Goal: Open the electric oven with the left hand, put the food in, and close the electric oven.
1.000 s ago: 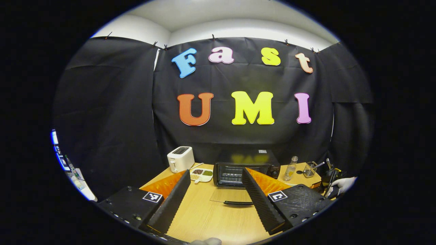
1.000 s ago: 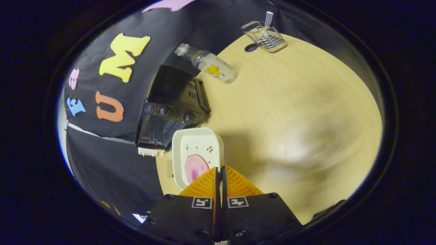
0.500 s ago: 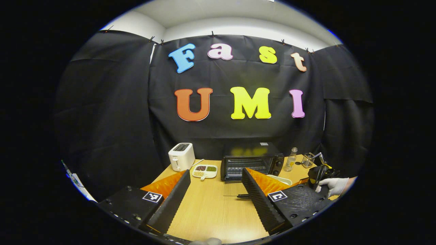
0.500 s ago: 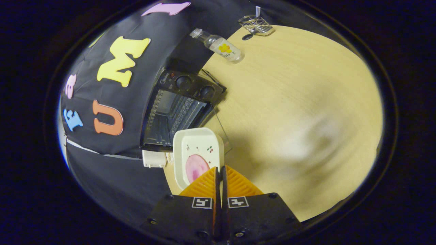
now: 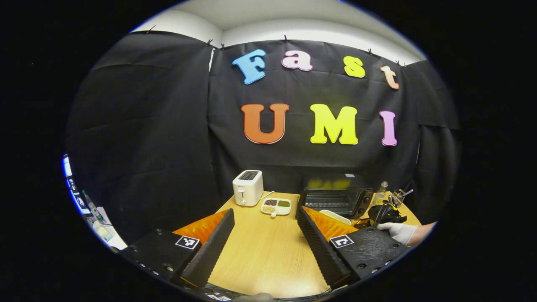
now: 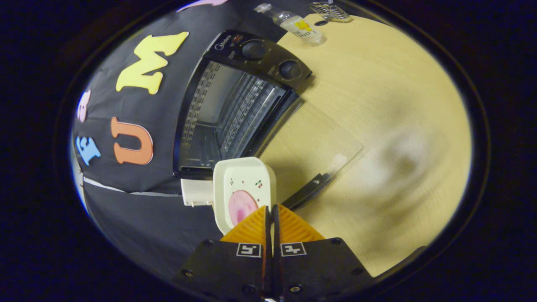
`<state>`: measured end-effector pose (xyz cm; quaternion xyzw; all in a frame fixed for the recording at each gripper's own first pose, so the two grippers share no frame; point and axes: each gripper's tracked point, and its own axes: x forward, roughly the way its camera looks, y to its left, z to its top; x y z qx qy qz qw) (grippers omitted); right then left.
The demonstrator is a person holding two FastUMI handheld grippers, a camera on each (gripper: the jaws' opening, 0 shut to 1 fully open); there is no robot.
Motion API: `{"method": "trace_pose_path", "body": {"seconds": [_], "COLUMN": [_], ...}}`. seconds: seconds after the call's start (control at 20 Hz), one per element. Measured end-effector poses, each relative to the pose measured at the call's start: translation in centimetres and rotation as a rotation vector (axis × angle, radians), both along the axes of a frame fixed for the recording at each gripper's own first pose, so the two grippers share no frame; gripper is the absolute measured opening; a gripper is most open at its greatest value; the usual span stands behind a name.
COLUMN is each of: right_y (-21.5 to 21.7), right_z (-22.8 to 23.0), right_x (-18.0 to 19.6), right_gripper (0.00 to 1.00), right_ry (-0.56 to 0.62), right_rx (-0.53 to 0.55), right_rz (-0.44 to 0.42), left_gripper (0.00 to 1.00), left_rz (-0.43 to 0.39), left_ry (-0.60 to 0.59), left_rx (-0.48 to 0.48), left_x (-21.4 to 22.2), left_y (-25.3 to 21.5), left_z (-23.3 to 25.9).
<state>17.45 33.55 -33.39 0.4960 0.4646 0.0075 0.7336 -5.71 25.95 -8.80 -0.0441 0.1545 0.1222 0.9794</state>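
Progress first: I judge the opening step done, since the electric oven (image 6: 235, 105) stands with its glass door (image 6: 310, 147) dropped flat onto the worktop (image 6: 377, 105), handle toward me, and the wire rack inside is bare. Loading the food and closing the door are left. My right claw (image 6: 270, 216) is closed tight on the near rim of the white dish (image 6: 244, 188), which carries a pink slice of food (image 6: 240, 207); the dish hangs above the door's left edge, with the oven mouth at about eleven o'clock from it in the right gripper view. My left claw (image 5: 264, 235) is spread wide and holds nothing, hovering over bare worktop (image 5: 264, 251) well back from the oven (image 5: 335, 199), which sits at roughly one o'clock in the left gripper view. There I also see the dish (image 5: 335, 216) in front of the oven and a gloved hand (image 5: 396, 230) at three o'clock. Pale wood grain covers the worktop; a white toaster (image 5: 248, 193) and a divided snack tray (image 5: 277, 205) sit at twelve o'clock, a bottle (image 6: 298, 27) and wire rack (image 6: 329, 9) beyond the oven, black cloth behind.
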Motion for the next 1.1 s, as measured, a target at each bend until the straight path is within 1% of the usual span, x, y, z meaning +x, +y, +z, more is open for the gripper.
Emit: {"method": "trace_pose_path", "body": {"seconds": [0.1,0.15,0.2,0.25,0.3,0.35,0.4,0.45,0.5,0.55,0.6,0.7,0.75,0.8,0.85,0.9,0.95,1.0,1.1], "right_y": [0.1,-0.1,-0.2,-0.4,-0.8,-1.2,-1.8,-2.0,-2.4,-2.9,-3.3,-4.2,-4.2,-4.3,-4.4,-4.6,-4.6,-4.5,-4.8], "right_z": [-0.3,-0.4,-0.5,-0.5,-0.3,-0.2,-0.2,-0.5,-0.6,-0.6,-0.5,-0.1,0.3,0.6,0.9,1.1,1.5,1.8,2.6], "right_x": [1.8,2.6,3.7,4.7,5.8,7.1,8.3,9.1,9.9,10.8,11.5,12.6,12.8,13.1,13.3,13.2,13.3,13.0,12.3], "right_gripper": [0.04,0.0,0.04,0.04,0.0,0.04,0.0,0.04,0.0,0.0,0.04,0.05,0.07,0.12,0.14,0.11,0.16,0.27,0.41], "right_ry": [0.007,0.005,0.001,-0.004,-0.014,-0.031,-0.039,-0.042,-0.039,-0.047,-0.067,-0.114,-0.135,-0.154,-0.169,-0.17,-0.182,-0.189,-0.198], "right_rx": [0.0,-0.004,-0.007,-0.006,-0.003,-0.002,-0.007,-0.007,-0.005,-0.005,-0.01,-0.018,-0.003,0.015,0.028,0.026,0.04,0.043,0.041], "right_rz": [-0.006,-0.012,-0.015,-0.025,-0.04,-0.054,-0.068,-0.08,-0.092,-0.103,-0.114,-0.13,-0.135,-0.138,-0.139,-0.138,-0.135,-0.125,-0.116], "left_gripper": [0.97,0.97,0.97,0.97,0.97,0.97,1.0,1.0,0.97,0.97,0.97,0.97,0.96,0.97,0.97,0.96,0.97,0.97,0.97], "left_rz": [0.022,0.033,0.04,0.046,0.056,0.065,0.076,0.085,0.094,0.101,0.107,0.109,0.107,0.104,0.098,0.097,0.094,0.091,0.081], "left_ry": [0.008,0.01,0.007,0.0,0.004,0.011,0.021,0.03,0.035,0.042,0.05,0.058,0.059,0.063,0.064,0.065,0.061,0.055,0.046], "left_rx": [0.007,0.011,0.01,0.009,0.011,0.014,0.016,0.014,0.015,0.017,0.017,0.015,0.02,0.023,0.023,0.024,0.024,0.022,0.02], "left_x": [0.1,0.2,0.4,0.4,0.7,0.7,0.8,1.0,1.2,1.4,1.5,1.6,1.6,1.8,1.9,2.1,2.1,2.0,1.9], "left_y": [0.4,0.6,0.6,0.5,0.4,0.6,0.7,0.6,0.4,0.3,0.2,-0.3,-0.5,-0.7,-1.0,-1.2,-1.4,-1.7,-2.1], "left_z": [-0.1,-0.1,0.1,0.3,0.1,-0.2,-0.4,-0.5,-0.4,-0.5,-0.8,-0.8,-0.8,-0.9,-1.0,-1.0,-0.9,-0.8,-0.8]}}
